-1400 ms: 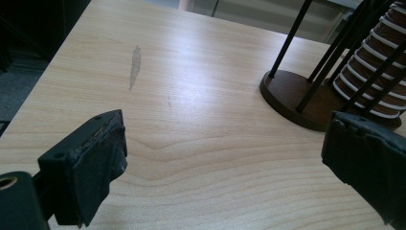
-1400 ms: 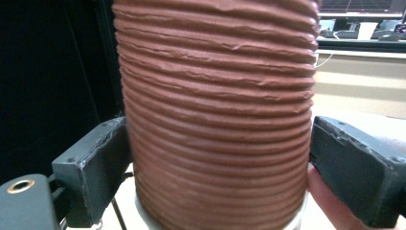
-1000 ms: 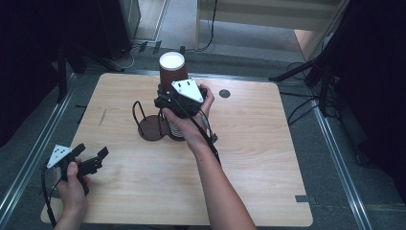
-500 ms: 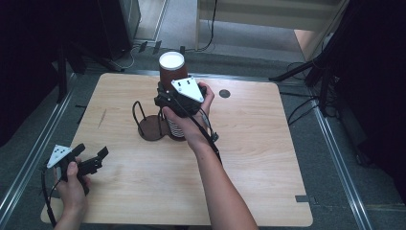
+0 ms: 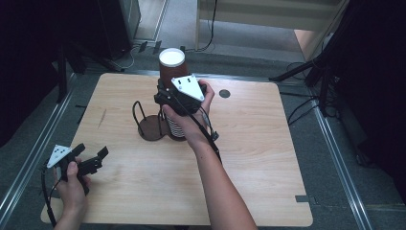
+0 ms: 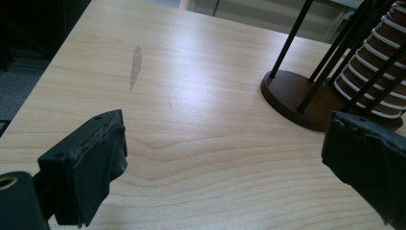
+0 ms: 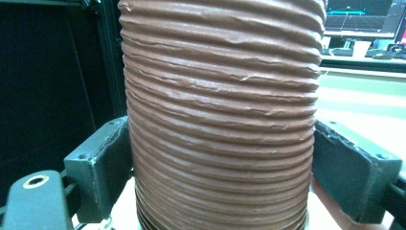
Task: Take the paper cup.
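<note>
Upright, brown ribbed cup [image 5: 172,67] clamped in right tongs [image 5: 168,98], above stacked cups [image 5: 176,128] in rack [image 5: 149,125], left tongs [image 5: 93,159] wide.

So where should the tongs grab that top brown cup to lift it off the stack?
Grab the top brown cup around its ribbed side wall, partway up, coming in level from the person's side. It stands upright and round, so the right tongs fit one pad on each side, as they sit now. The ridges probably help stop slipping.

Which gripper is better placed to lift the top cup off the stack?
Right. The right gripper has its jaws around the top cup; the left gripper sits open near the table edge.
</note>
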A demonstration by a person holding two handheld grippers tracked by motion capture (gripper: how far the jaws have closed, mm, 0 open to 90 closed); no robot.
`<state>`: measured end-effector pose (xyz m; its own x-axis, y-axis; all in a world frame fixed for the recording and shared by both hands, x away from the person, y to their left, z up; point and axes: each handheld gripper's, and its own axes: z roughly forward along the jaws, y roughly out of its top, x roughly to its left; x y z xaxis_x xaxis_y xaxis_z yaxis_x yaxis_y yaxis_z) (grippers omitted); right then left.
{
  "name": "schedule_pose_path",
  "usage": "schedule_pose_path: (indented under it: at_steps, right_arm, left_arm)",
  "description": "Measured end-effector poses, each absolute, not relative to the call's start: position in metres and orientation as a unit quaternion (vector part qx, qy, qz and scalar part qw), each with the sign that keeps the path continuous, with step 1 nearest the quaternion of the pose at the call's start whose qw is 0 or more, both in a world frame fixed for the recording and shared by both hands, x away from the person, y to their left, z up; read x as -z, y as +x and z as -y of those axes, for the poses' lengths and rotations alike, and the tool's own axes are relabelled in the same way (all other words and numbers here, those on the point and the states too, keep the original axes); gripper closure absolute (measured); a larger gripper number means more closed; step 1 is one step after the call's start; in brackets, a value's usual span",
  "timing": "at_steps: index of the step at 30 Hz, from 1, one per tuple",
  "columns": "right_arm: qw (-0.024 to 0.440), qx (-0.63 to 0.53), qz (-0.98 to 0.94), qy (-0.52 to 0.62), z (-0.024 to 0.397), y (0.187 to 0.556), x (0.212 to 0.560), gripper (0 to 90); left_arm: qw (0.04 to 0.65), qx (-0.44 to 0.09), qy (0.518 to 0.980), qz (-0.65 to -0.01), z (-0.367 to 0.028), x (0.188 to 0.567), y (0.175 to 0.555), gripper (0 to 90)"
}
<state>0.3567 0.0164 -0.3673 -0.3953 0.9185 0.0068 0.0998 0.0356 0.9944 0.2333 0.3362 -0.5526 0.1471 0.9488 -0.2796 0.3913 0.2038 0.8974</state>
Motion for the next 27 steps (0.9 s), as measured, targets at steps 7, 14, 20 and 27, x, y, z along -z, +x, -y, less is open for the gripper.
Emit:
schedule_pose_path:
  at_steps: [7, 14, 20, 27]
  right_arm:
    - [0.371, -0.571, -0.612, 0.402, -0.017, 0.355, 0.355, 13.1]
    - [0.371, -0.582, -0.604, 0.398, -0.015, 0.355, 0.346, 13.3]
    - [0.374, -0.590, -0.598, 0.393, -0.013, 0.353, 0.339, 13.3]
    - [0.379, -0.601, -0.589, 0.385, -0.012, 0.349, 0.328, 13.3]
  left_arm:
    - [0.502, -0.277, 0.566, -0.592, -0.336, 0.553, 0.233, 2.3]
    - [0.500, -0.279, 0.565, -0.594, -0.336, 0.553, 0.233, 2.3]
    - [0.499, -0.281, 0.567, -0.592, -0.336, 0.552, 0.233, 2.2]
    - [0.497, -0.284, 0.567, -0.592, -0.335, 0.552, 0.233, 2.2]
